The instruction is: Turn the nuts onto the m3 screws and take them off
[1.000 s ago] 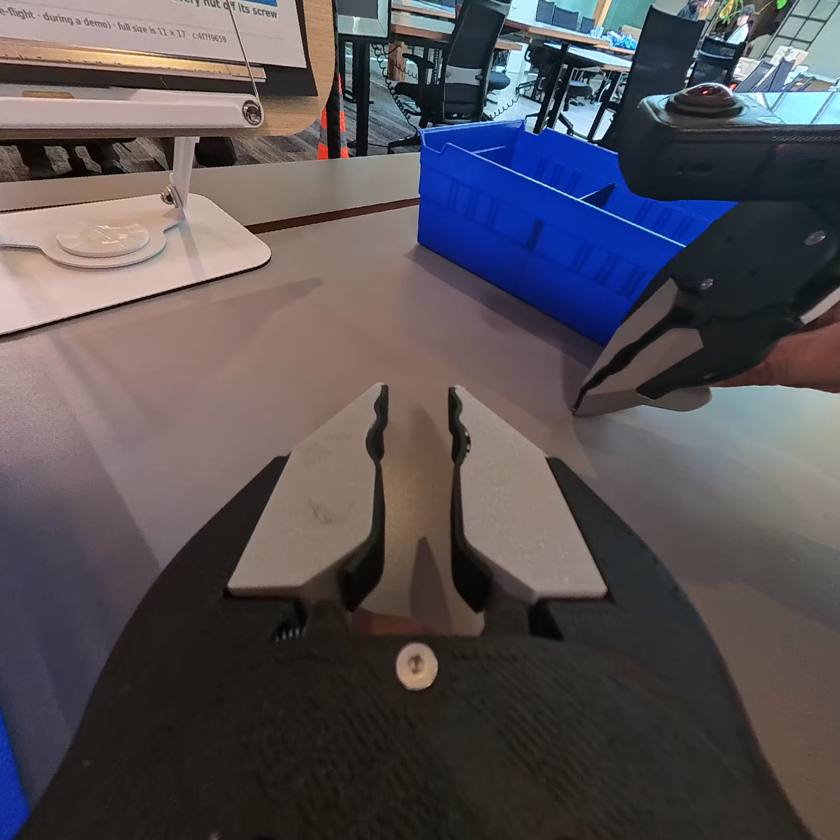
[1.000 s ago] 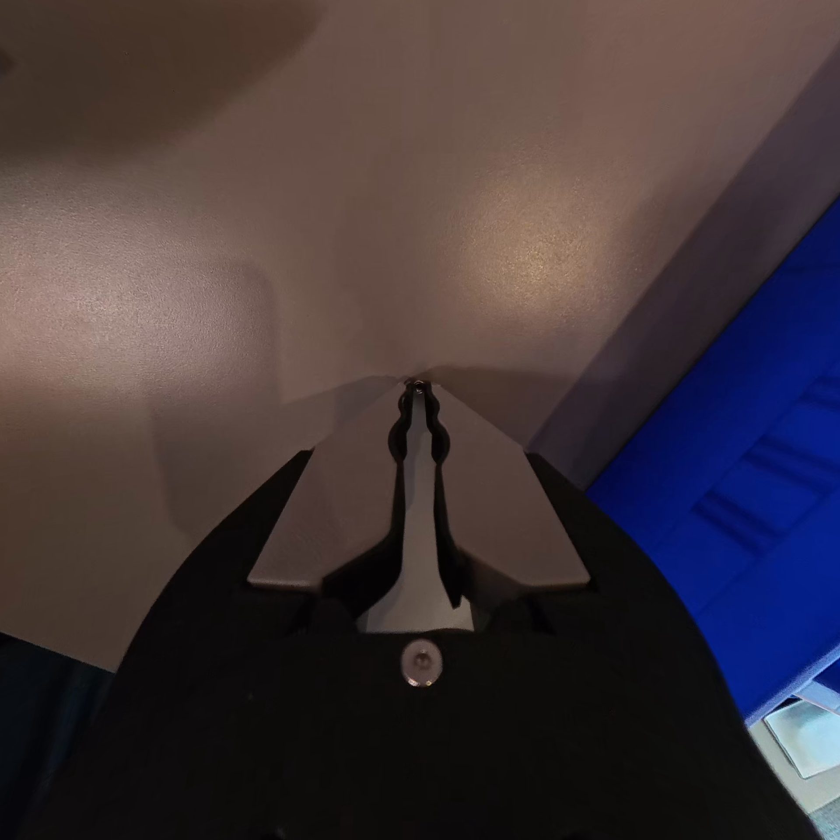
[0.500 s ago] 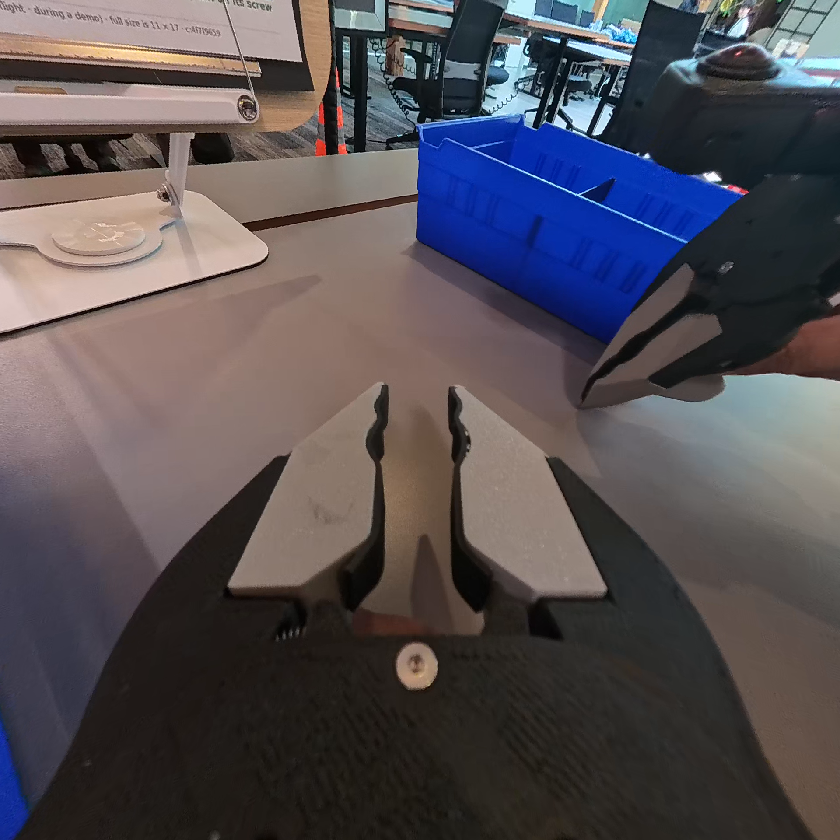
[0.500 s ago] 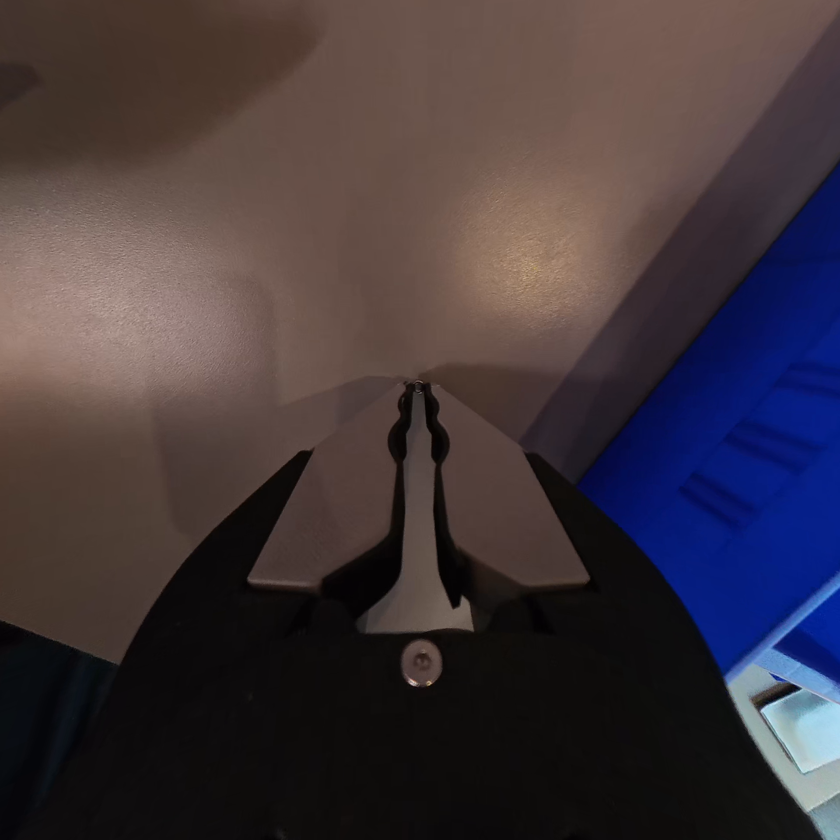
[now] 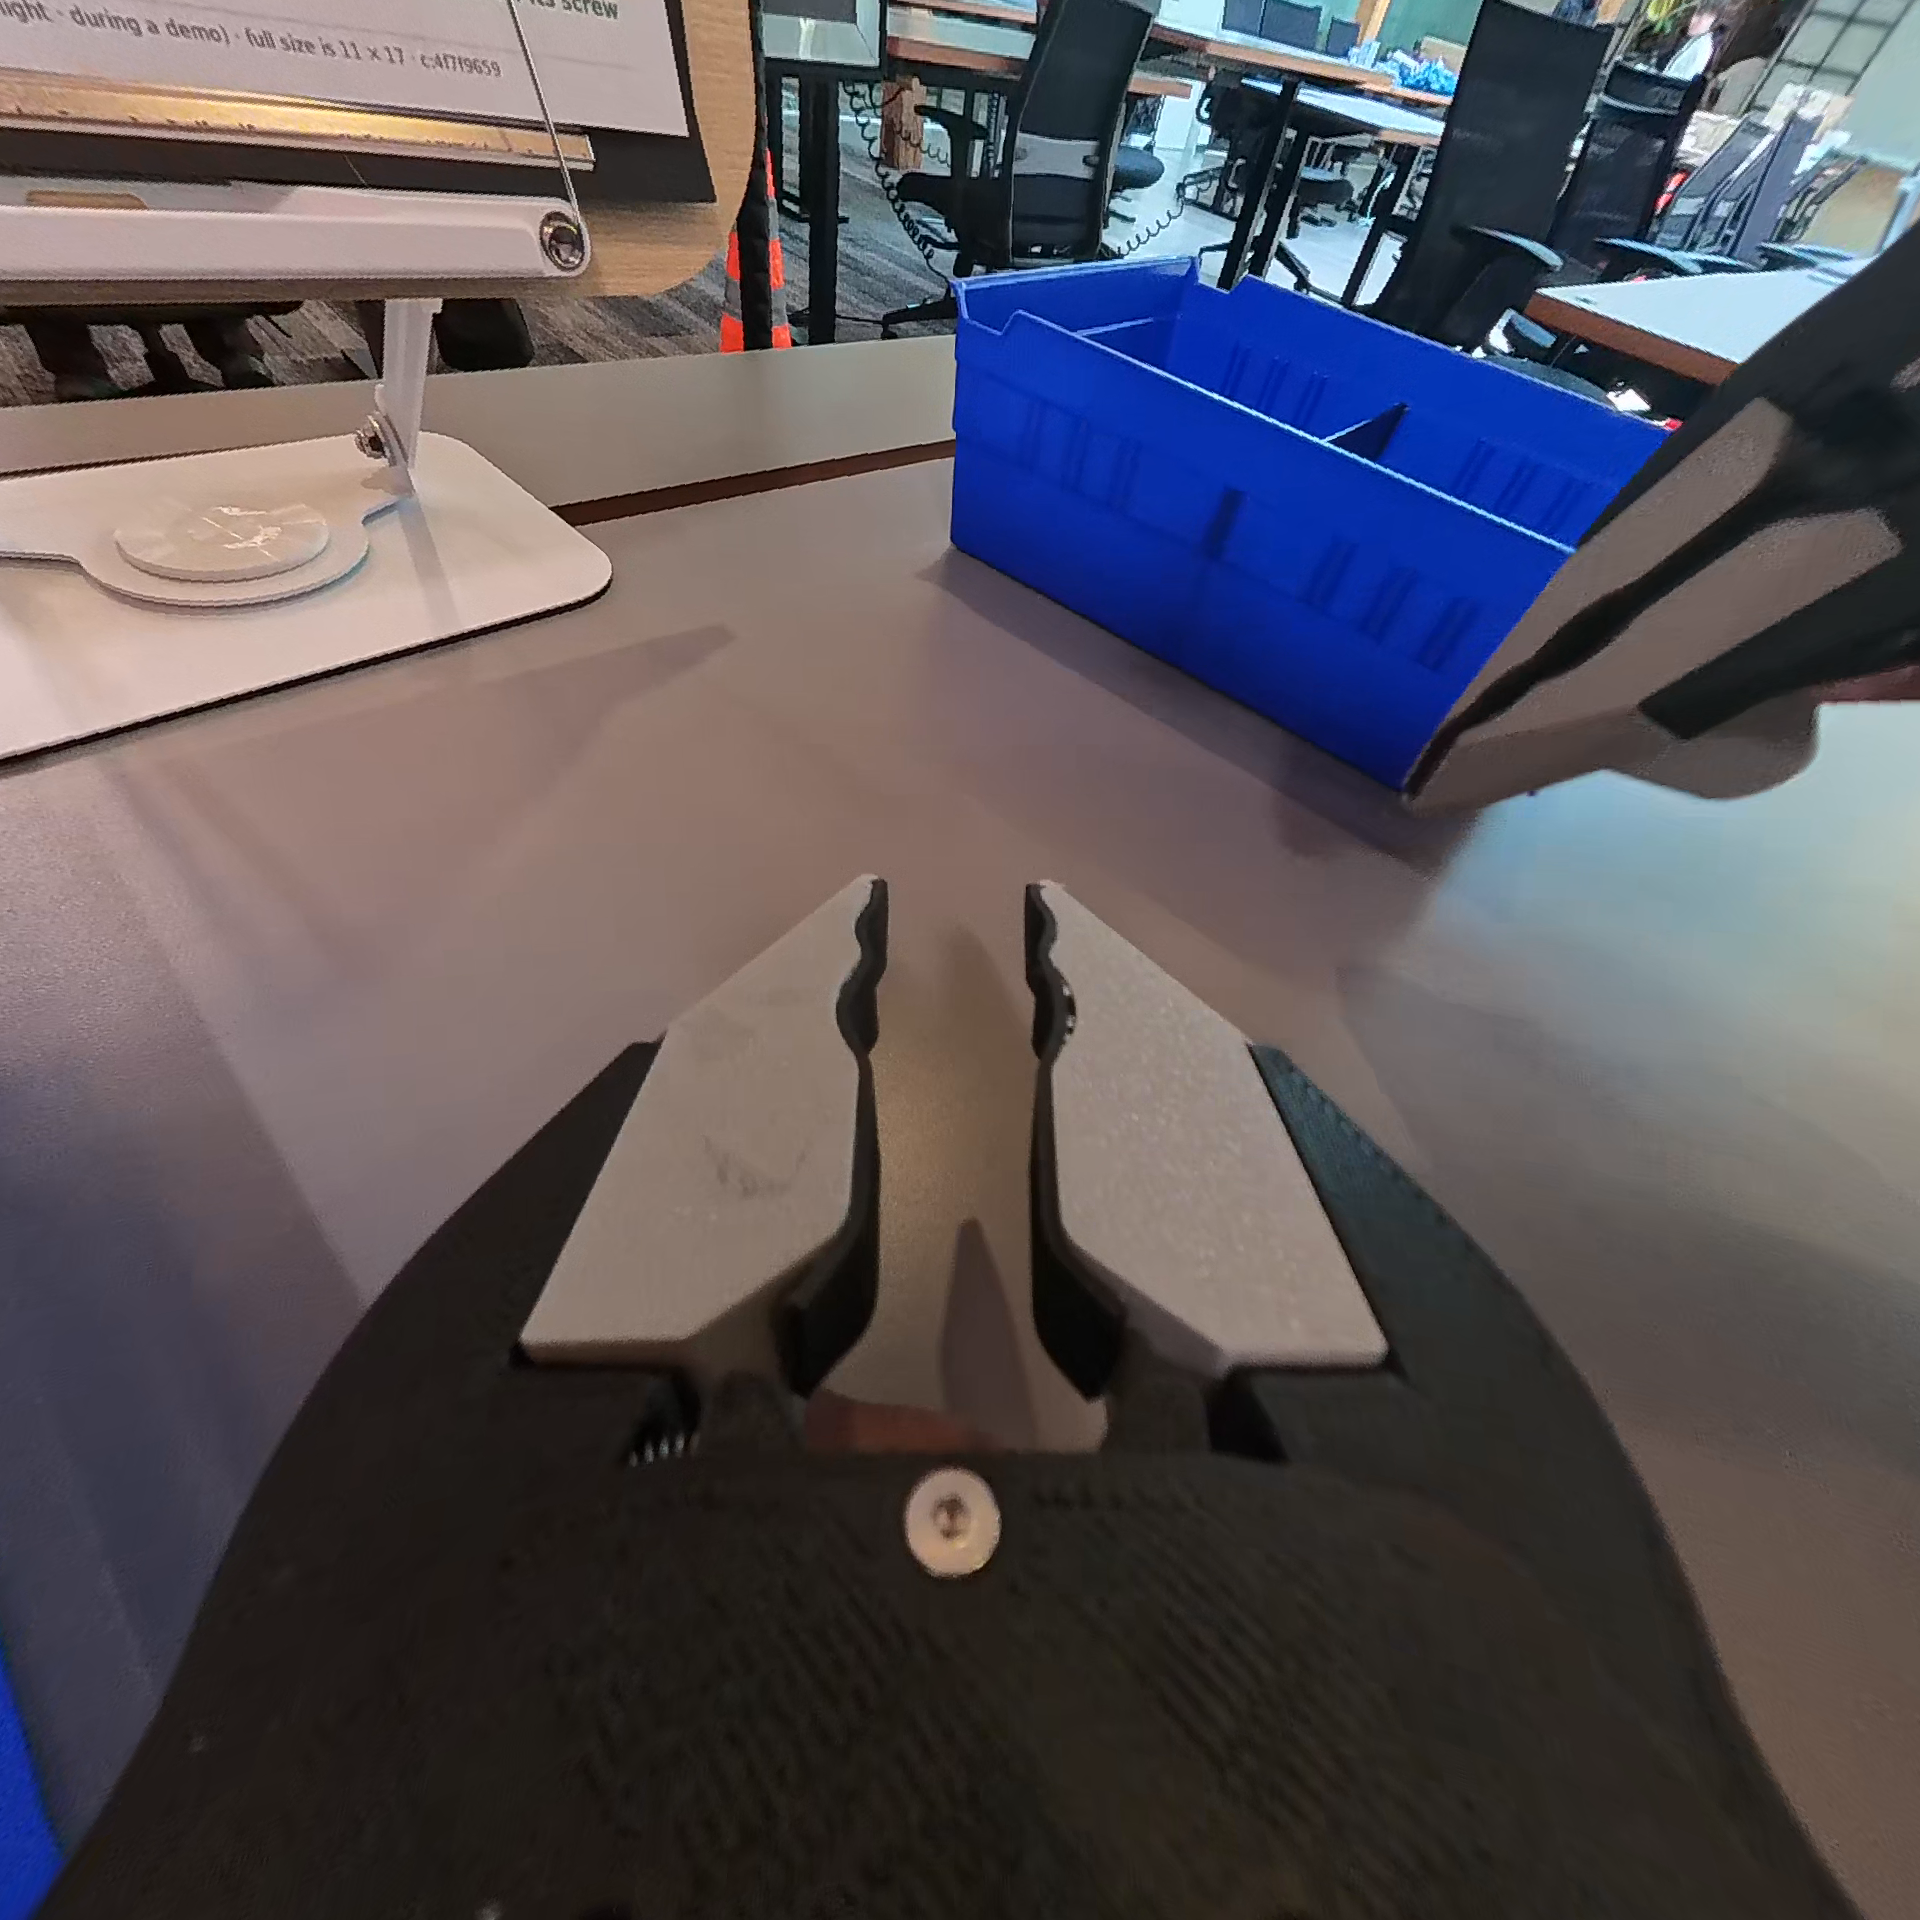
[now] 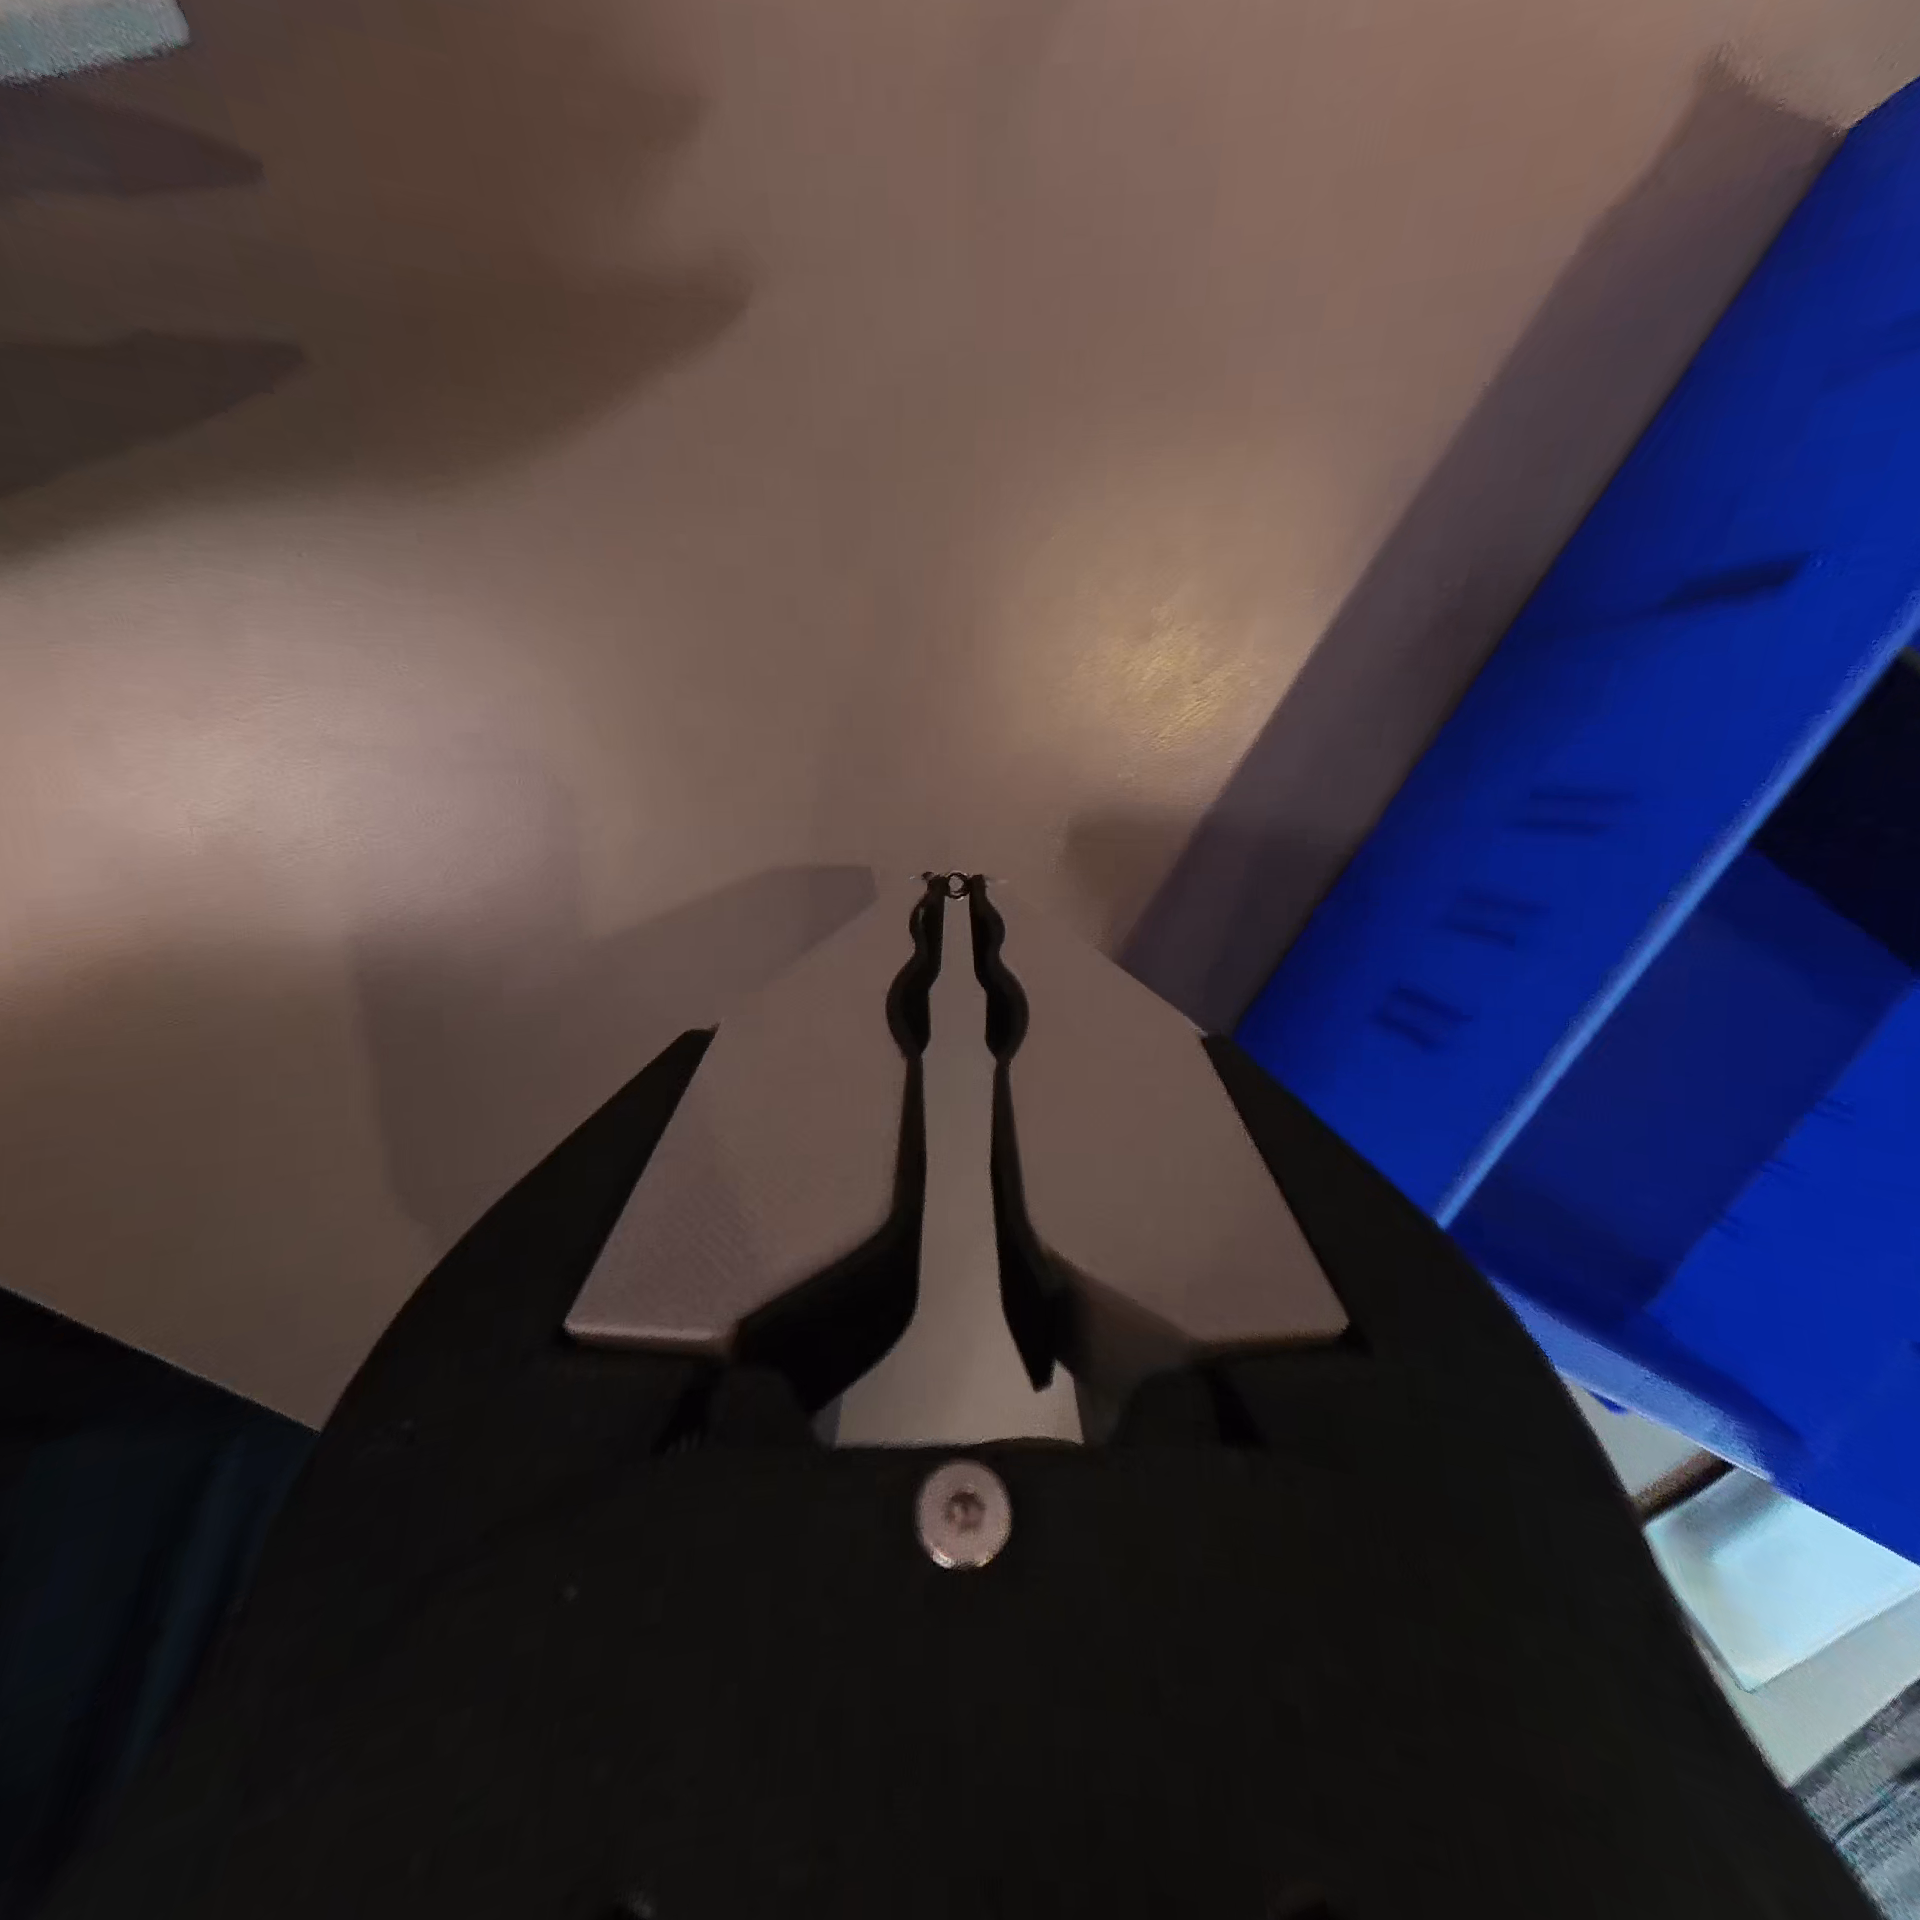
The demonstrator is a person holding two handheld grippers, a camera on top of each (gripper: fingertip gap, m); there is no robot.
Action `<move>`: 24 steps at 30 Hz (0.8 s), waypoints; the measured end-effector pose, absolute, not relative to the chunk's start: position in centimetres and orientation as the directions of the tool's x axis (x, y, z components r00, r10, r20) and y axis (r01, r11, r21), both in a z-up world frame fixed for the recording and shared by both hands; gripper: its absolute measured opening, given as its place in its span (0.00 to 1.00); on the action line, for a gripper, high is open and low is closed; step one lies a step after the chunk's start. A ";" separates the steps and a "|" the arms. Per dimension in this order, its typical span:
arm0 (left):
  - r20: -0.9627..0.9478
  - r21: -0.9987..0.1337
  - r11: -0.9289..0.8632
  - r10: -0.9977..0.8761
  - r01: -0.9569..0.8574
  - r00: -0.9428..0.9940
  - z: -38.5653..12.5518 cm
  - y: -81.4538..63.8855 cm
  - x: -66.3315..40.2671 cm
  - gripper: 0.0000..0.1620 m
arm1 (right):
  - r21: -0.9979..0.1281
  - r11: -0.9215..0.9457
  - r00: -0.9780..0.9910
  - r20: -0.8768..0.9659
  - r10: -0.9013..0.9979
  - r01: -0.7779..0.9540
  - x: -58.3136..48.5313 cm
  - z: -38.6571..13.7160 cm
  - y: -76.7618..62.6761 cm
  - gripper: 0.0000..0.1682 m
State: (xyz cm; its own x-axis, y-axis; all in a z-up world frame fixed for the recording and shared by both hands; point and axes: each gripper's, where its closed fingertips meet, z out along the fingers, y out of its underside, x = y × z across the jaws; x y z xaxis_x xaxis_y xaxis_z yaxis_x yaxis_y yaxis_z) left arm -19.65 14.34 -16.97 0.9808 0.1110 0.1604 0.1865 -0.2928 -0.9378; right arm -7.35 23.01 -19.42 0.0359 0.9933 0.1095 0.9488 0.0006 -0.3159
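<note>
My right gripper [image 6: 954,885] is shut on a tiny dark ring-shaped part [image 6: 954,883], a nut by its look, pinched at the very fingertips. It points down at the grey table [image 6: 727,520], close above it. In the left wrist view the right gripper [image 5: 1423,792] shows at the right edge, tips near the table beside the blue bin [image 5: 1247,540]. The part is too small to see there. My left gripper [image 5: 954,904] is open and empty, low over the table [image 5: 727,779]. No screw is in view.
The blue bin has dividers inside and stands at the back right; it also fills the right side of the right wrist view [image 6: 1662,831]. A white stand base [image 5: 312,592] holding a sign board [image 5: 312,62] is at the back left. Office chairs and desks stand beyond the table. Left tips to right tips: about 15 cm.
The right gripper has moved right and away, closer to the blue bin, still shut on the small part. The left gripper stays open in the same place.
</note>
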 end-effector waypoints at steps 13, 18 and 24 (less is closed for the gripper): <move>0.160 -0.938 -0.293 0.108 0.185 0.981 -17.0 14.3 -19.6 0.15 | -0.444 -0.068 0.155 0.164 0.974 0.893 -6.2 -11.8 27.7 0.01; 0.160 -0.938 -0.293 0.107 0.185 0.981 -16.9 14.3 -19.5 0.15 | -0.450 -0.130 0.222 0.157 0.962 0.883 -5.0 -11.8 30.3 0.01; 0.157 -0.938 -0.296 0.106 0.182 0.982 -17.0 14.3 -19.5 0.15 | -0.441 -0.204 0.292 0.140 0.946 0.874 -4.0 -13.8 33.1 0.01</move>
State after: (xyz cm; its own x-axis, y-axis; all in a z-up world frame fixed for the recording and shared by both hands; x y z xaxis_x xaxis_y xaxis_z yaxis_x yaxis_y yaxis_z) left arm -19.48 14.35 -17.02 0.9819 0.1064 0.1570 0.1820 -0.2957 -0.9378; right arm -4.00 33.06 -13.82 0.2917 0.9463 0.1395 0.8738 -0.2042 -0.4414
